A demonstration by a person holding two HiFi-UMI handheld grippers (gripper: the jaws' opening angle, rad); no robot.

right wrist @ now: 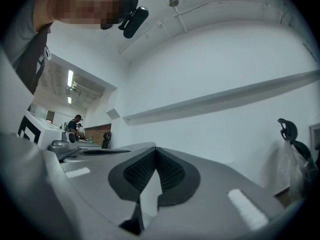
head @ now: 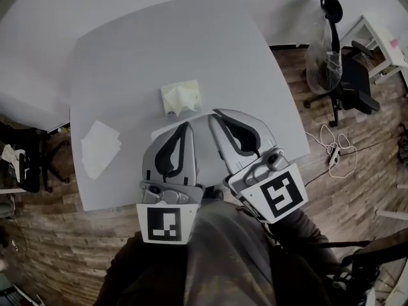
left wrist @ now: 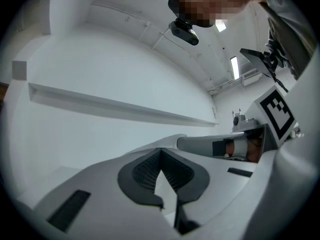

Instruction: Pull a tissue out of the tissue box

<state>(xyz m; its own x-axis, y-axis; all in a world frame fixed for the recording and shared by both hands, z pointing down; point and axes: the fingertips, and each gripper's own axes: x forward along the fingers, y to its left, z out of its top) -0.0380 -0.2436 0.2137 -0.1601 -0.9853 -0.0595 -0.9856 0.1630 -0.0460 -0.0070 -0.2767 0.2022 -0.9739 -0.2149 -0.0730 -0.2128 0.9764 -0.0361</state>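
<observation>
In the head view a small pale tissue box point(head: 182, 99) stands near the middle of the grey table point(head: 242, 62), with a crumpled tissue sticking up from its top. A flat white tissue point(head: 100, 146) lies on the table to the left. My left gripper point(head: 186, 125) and right gripper point(head: 214, 113) are held side by side close to the body, tips just short of the box, touching nothing. Both are shut with nothing between the jaws. The left gripper view shows the left gripper point(left wrist: 160, 151), and the right gripper view the right gripper point(right wrist: 155, 149), tilted up at a white wall; neither shows the box.
The table's front edge runs just under the grippers, above a wood-plank floor. A black office chair point(head: 347, 81) and a white cable point(head: 331, 146) are to the right of the table, and another dark chair point(head: 29, 164) to the left. A white wall ledge point(left wrist: 120, 109) crosses both gripper views.
</observation>
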